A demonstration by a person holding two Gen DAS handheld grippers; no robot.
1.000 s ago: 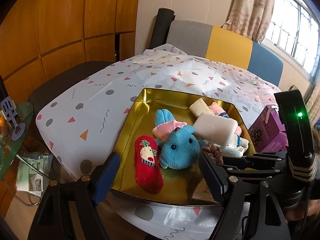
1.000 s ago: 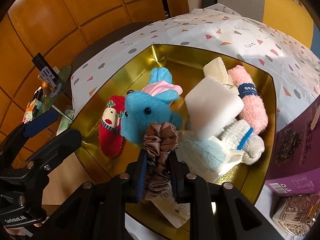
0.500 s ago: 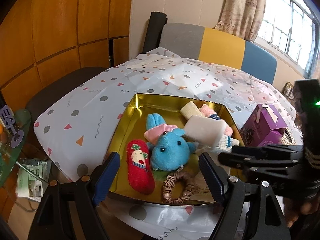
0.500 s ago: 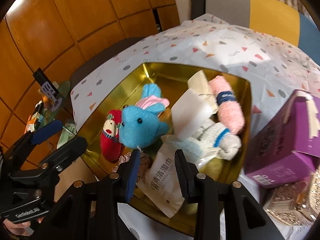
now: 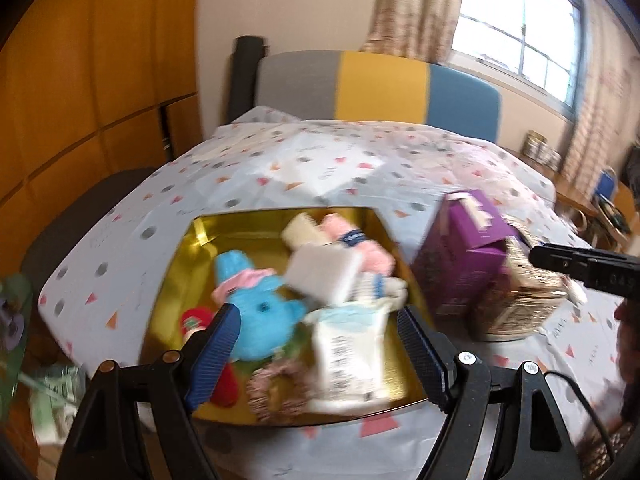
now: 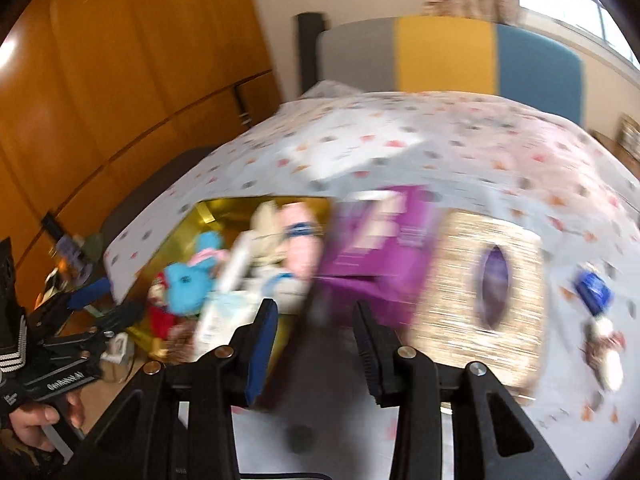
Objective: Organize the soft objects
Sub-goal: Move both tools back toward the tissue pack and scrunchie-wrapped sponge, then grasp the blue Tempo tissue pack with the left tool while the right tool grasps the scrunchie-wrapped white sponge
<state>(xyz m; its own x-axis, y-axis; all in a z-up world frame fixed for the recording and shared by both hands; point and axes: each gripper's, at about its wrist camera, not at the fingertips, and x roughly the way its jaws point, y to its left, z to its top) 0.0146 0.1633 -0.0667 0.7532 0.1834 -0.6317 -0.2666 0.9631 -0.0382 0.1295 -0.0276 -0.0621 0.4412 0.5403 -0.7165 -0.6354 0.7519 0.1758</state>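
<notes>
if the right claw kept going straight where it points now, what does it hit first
Probably the purple box: it sits dead ahead between the open right claw fingers, beside the gold tray. Motion blur leaves depth unclear.

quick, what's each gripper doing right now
left gripper: open, holding nothing.
right gripper: open, holding nothing.
</notes>
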